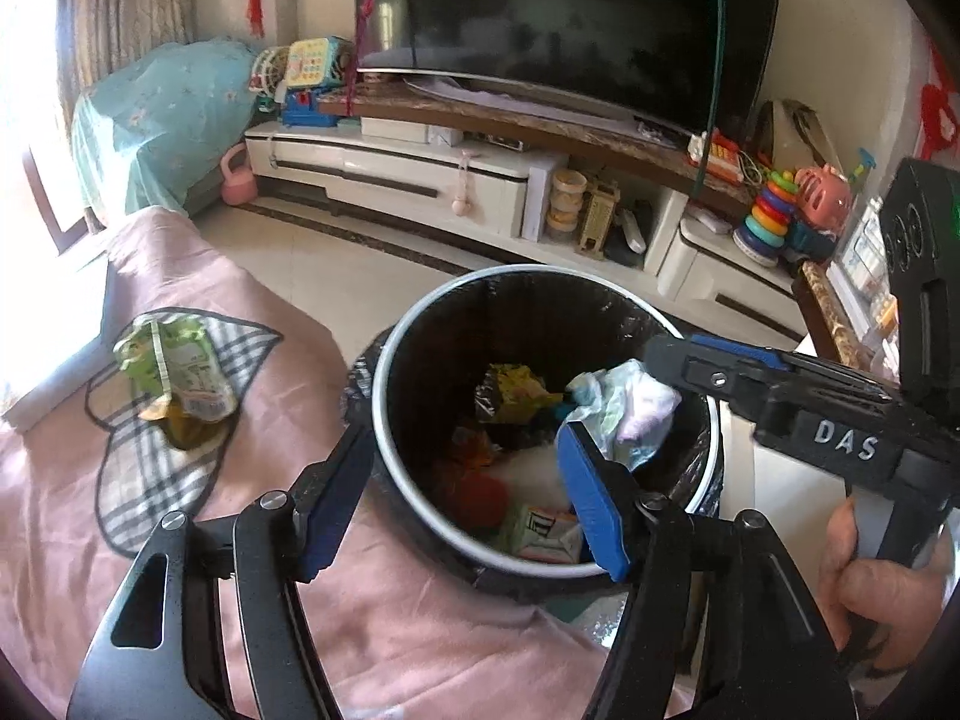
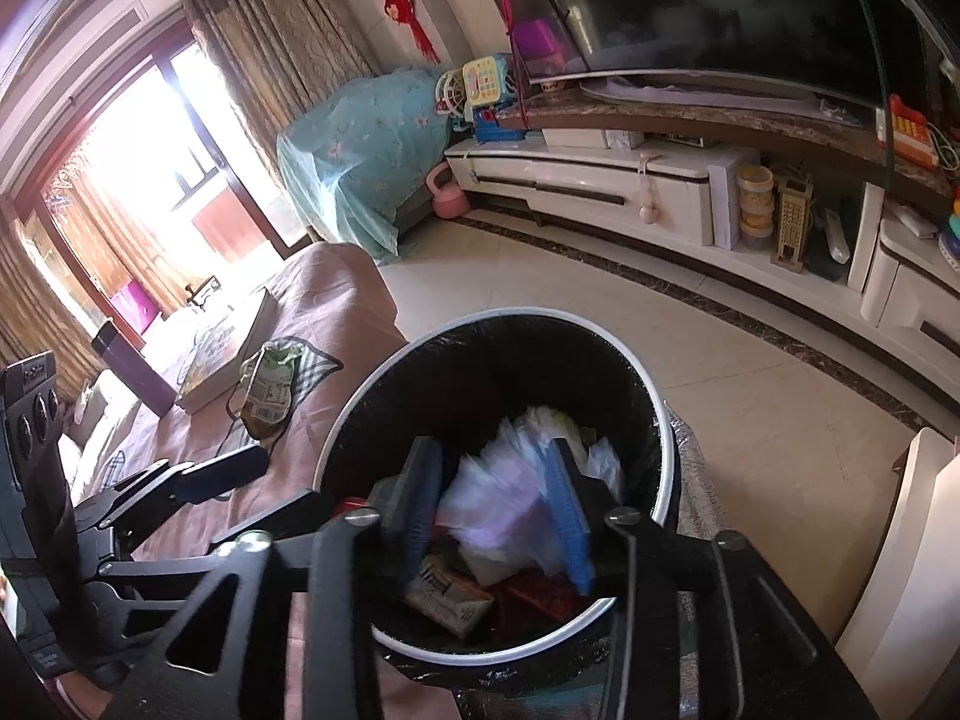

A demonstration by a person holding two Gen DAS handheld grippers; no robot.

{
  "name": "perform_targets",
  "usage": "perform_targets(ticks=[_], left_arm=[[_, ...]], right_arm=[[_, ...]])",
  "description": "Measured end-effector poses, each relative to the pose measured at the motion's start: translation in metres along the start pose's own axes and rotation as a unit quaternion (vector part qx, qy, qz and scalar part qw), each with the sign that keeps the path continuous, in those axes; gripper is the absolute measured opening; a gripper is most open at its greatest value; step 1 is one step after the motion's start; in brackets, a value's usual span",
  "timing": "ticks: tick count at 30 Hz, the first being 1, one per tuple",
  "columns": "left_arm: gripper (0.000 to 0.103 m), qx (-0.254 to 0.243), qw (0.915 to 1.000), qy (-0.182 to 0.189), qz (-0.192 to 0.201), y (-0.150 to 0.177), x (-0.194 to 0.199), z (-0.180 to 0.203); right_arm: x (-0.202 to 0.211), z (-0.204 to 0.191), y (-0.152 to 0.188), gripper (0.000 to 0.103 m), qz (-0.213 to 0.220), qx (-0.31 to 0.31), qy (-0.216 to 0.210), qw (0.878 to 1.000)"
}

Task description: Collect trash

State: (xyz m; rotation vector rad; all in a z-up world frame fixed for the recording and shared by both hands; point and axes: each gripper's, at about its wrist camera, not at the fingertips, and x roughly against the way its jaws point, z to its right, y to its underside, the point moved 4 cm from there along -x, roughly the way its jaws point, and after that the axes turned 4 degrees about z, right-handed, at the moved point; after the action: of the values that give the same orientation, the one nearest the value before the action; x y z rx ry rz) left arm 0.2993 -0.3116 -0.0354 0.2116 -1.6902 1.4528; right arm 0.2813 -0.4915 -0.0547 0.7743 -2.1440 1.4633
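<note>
My left hand-held gripper (image 1: pixel 462 492) hangs over the near rim of the trash bin (image 1: pixel 384 420), its blue-padded jaws spread wide with nothing between them. My right hand-held gripper (image 2: pixel 495 510) is over the bin's mouth too; its jaws stand apart around a crumpled white and pale-purple plastic bag (image 2: pixel 504 498), which is blurred, and I cannot tell whether the pads touch it. Below, inside the black-lined bin, lie a small carton (image 2: pixel 450 594), a red wrapper (image 2: pixel 540 594) and a yellow wrapper (image 1: pixel 510 396). To the left, on the pink cloth (image 1: pixel 252 324) covering the table, a green snack packet (image 1: pixel 174 372) lies on a checked heart patch, well apart from the bin. Beyond it is a book (image 2: pixel 222 360). Farther off stand the white TV cabinet (image 1: pixel 390 174) and the dark television (image 1: pixel 588 24).
</note>
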Motion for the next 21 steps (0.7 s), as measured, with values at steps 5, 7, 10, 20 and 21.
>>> perform_targets(ticks=[5, 7, 10, 20, 21], left_arm=[[0.071, 0.023, 0.9996, -0.007, 0.016, 0.012, 0.031, -0.016], [0.075, 0.037, 0.9989, -0.010, 0.028, 0.021, 0.047, -0.022], [0.076, 0.063, 0.9970, -0.006, 0.044, 0.038, 0.070, -0.030], [0.079, 0.116, 0.9885, -0.026, 0.093, 0.089, 0.133, -0.047], [0.079, 0.115, 0.9881, -0.030, 0.098, 0.090, 0.138, -0.047]], right_arm=[[0.023, -0.007, 0.002, 0.059, 0.024, -0.003, -0.006, 1.000], [0.033, -0.011, 0.005, 0.073, 0.035, -0.005, -0.010, 0.999], [0.051, -0.022, 0.015, 0.082, 0.054, -0.009, -0.015, 0.998], [0.104, -0.055, 0.057, 0.099, 0.117, -0.012, -0.016, 0.993], [0.108, -0.058, 0.057, 0.099, 0.121, -0.007, -0.012, 0.993]])
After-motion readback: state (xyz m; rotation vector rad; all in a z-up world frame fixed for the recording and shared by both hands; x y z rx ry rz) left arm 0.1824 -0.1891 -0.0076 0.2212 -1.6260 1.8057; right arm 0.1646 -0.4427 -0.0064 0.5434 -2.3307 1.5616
